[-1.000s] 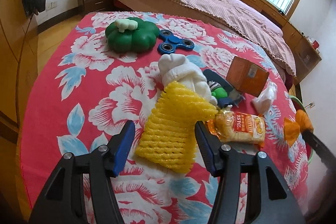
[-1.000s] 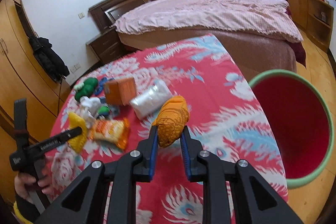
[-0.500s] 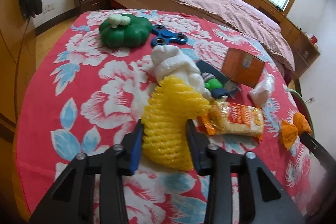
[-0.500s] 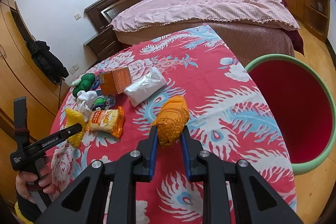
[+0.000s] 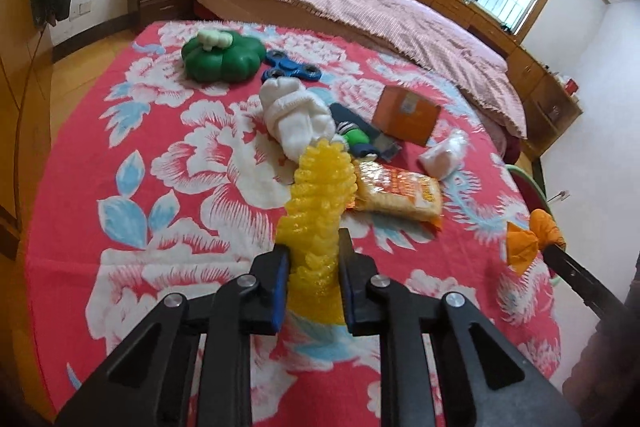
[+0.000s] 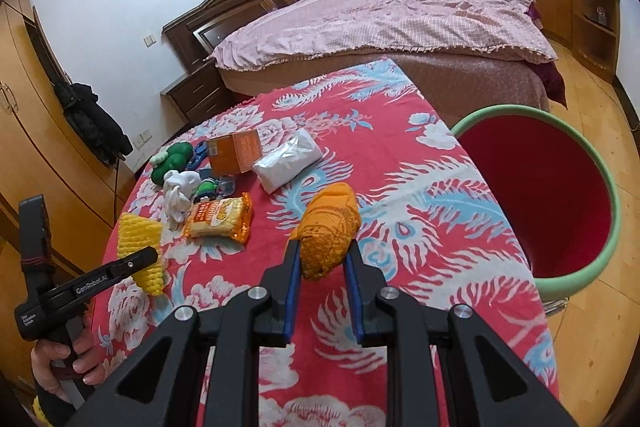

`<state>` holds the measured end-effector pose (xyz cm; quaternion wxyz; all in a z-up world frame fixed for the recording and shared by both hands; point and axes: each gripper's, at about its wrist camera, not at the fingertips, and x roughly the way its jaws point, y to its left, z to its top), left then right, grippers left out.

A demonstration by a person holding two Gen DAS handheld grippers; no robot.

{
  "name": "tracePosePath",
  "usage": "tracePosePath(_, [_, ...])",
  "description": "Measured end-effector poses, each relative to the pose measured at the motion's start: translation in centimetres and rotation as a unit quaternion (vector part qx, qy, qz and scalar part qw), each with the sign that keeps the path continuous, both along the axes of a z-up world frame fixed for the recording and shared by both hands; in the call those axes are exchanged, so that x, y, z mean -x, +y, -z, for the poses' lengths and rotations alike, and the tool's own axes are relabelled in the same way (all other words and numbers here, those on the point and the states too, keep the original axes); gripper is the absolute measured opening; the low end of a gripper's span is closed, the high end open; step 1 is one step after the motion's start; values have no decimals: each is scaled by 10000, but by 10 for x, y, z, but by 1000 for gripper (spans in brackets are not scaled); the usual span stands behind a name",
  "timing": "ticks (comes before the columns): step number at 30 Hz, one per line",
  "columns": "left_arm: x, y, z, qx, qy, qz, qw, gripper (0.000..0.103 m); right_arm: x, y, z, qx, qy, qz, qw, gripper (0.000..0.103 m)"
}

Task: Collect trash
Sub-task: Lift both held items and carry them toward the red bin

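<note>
Left hand-held gripper [image 5: 311,277]: jaws have just been closing and now pinch the lower end of the yellow foam net [image 5: 320,203]; the net stands up between the pads, its top leaning toward the snack packet [image 5: 396,193] at about 2 o'clock. Right hand-held gripper [image 6: 322,269]: clamped on the orange wad [image 6: 330,227], held clear of the cloth.

Judged step: carry both pieces to the bin [image 6: 604,187], which stands off the table's [image 6: 400,163] edge at 3 o'clock in the right wrist view, mouth open.

How to do it well:
- Foam net is soft and springy, so the grip looks shallow. Lift straight up first so the top does not drag the snack packet or the white sock [image 5: 298,119] just beyond it at 12 o'clock.
- Right load is nearer the bin; drop it first, directly over the red interior, then open.
- Bring the left across above the remaining litter, not through it.
- Risk: net slipping out mid-carry.

Remaining trash, by judgement: snack packet, clear plastic bag [image 6: 288,161], perhaps the orange box [image 6: 236,157].
</note>
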<state>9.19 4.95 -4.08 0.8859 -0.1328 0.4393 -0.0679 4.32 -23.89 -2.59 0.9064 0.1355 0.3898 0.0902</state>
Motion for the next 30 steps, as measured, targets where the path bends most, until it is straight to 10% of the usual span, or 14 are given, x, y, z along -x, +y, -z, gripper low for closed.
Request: tracePosePath(30, [-2, -150, -66, -169, -632, 1778, 9819, 21, 37, -97, -34, 21, -487, 1246, 9910, 23])
